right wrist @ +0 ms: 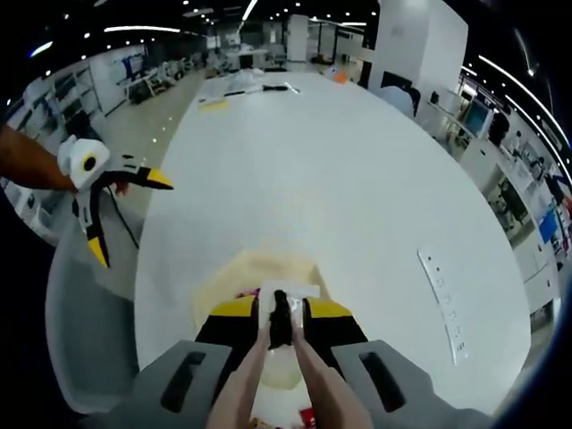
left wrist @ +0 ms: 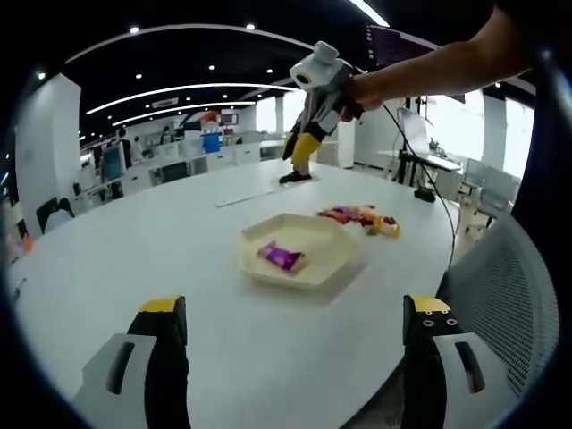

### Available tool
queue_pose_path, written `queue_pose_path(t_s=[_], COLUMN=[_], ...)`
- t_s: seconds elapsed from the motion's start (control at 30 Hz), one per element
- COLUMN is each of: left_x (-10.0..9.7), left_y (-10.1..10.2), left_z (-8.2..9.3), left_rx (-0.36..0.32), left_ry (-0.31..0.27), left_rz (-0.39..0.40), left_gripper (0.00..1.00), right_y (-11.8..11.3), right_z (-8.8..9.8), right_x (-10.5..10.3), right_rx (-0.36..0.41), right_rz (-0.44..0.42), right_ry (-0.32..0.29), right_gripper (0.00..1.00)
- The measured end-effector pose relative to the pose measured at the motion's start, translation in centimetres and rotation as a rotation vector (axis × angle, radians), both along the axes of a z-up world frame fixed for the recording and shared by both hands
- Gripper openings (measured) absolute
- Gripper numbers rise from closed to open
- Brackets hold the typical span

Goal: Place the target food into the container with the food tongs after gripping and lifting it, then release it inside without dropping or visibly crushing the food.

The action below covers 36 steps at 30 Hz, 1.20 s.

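A cream hexagonal tray [left wrist: 322, 268] sits on the white table [left wrist: 134, 250] with a purple-wrapped candy [left wrist: 282, 257] inside it. A small pile of wrapped snacks [left wrist: 362, 217] lies just beyond the tray. My left gripper [left wrist: 294, 304] is wide open in front of the tray, with nothing between its jaws. A hand holds my right gripper [left wrist: 302, 147] further back over the table, and a dark tongs tip [left wrist: 295, 176] below it touches the surface. In the right gripper view, that gripper [right wrist: 281, 311] is shut on the food tongs [right wrist: 280, 326], just above the tray [right wrist: 223, 286]. The open left gripper [right wrist: 134, 222] is at the left.
A grey mesh chair [left wrist: 509, 295] stands against the table's right edge, also seen as a chair [right wrist: 80, 322] beside the table. A long white strip [right wrist: 444, 304] lies flat on the table. Desks and monitors line the office behind.
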State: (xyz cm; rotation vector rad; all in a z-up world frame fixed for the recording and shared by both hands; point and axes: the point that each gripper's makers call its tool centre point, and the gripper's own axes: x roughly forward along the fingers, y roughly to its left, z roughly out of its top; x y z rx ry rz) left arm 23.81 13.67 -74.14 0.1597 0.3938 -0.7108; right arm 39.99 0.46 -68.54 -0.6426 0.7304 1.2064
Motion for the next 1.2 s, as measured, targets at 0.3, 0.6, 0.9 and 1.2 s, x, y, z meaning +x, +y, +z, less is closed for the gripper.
queue_pose_path(t_s=[0.3,0.6,0.9,1.2], left_x=[0.1,0.0,0.0,0.0], left_y=[0.1,0.0,0.1,0.1], left_z=[0.0,0.1,0.0,0.0], left_rx=[-0.001,-0.002,0.001,0.003], left_ry=[-0.002,-0.001,-0.002,-0.001], left_rz=[0.003,0.002,0.000,-0.001], left_gripper=[0.98,0.97,0.97,0.97], right_y=[0.3,-0.1,-1.3,-2.9], right_z=[0.1,0.2,0.1,-0.1], right_x=[-0.3,-0.3,-0.4,-0.7], right_rx=[0.018,0.020,0.019,0.019], right_rz=[0.005,-0.002,-0.024,-0.052], right_ry=[0.006,0.004,0.005,0.012], right_gripper=[0.21,0.22,0.23,0.23])
